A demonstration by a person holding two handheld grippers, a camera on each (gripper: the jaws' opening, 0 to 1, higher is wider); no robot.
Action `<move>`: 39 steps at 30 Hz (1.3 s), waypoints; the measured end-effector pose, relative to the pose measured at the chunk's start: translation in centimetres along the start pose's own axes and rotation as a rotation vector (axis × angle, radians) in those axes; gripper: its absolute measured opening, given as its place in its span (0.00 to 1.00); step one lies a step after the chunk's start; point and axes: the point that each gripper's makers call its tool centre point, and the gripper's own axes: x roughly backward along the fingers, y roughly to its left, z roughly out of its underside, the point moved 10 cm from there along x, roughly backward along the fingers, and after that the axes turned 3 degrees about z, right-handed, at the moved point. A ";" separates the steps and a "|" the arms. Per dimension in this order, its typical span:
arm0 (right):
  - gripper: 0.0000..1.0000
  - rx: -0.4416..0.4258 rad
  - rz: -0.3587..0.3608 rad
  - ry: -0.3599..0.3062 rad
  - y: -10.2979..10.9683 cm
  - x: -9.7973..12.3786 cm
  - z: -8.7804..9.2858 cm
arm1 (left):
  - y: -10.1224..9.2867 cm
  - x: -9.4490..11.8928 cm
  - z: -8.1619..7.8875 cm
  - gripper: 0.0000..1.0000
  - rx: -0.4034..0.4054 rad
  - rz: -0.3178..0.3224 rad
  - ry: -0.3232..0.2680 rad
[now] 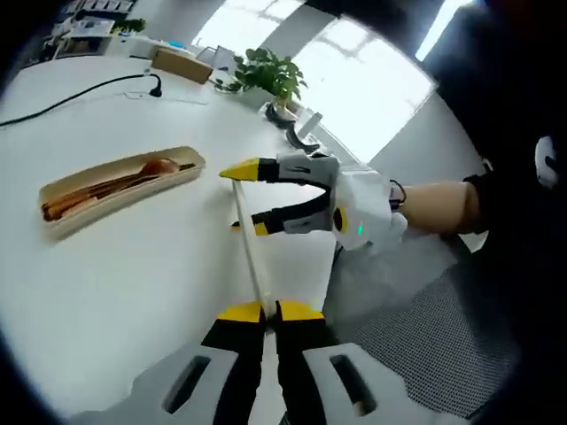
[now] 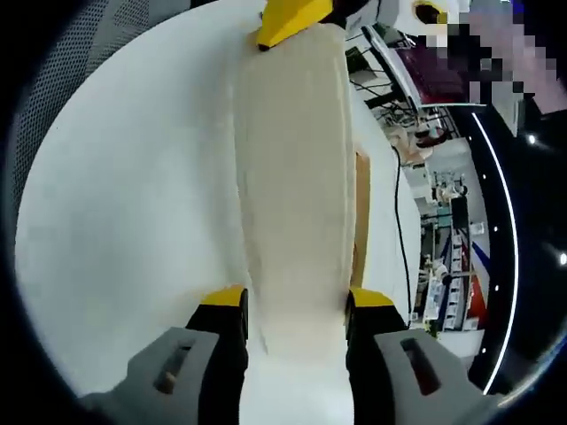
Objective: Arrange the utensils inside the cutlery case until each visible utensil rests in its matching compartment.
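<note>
Two utensils, by my count, are already sitting in the cutlery case (image 1: pixel 62 190) at the left of the left gripper view. One is a wooden spoon (image 1: pixel 159 166) and beside it are what look like chopsticks (image 1: pixel 97 190), all lying lengthwise in the tray. I'd guess the sorting part is pretty much done, since I can't spot any loose cutlery on the white table (image 1: pixel 115 292).

What's left looks like the lid (image 1: pixel 252 257). It's up off the table, well apart from the case, and carried by both tongs. The left gripper (image 1: pixel 270 312) has its jaws pinched together on the near end, where the lid shows edge-on as a thin pale line. The right gripper (image 1: pixel 248 199) comes in from the right of that view. In its own view, the right gripper (image 2: pixel 297 301) has a jaw on each long side of the cream lid (image 2: pixel 292 177), so it looks clamped across the width. The left gripper's yellow tip (image 2: pixel 288 22) sits at the far end, top of the frame.

Hard to call:
- I can't make out any dividers in the case, so I can't confirm each piece is in its own compartment.
- The lid hides the table behind it in the right gripper view, apart from a brown strip along its right edge that I can't identify.
</note>
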 end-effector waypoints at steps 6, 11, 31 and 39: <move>0.40 -0.020 0.010 -0.008 -0.1 -0.1 0.2 | -0.2 0.0 0.1 0.03 0.069 0.041 -0.013; 0.40 -0.038 0.012 -0.014 -0.3 -0.1 0.3 | -0.5 0.3 -0.3 0.03 0.168 0.100 -0.036; 0.39 -0.134 -0.036 -0.066 -0.5 -0.1 0.3 | 0.0 1.9 -0.3 0.03 0.252 0.181 -0.035; 0.38 -0.215 -0.061 -0.042 -0.6 -0.2 0.5 | 1.6 2.8 -0.6 0.05 0.274 0.067 -0.154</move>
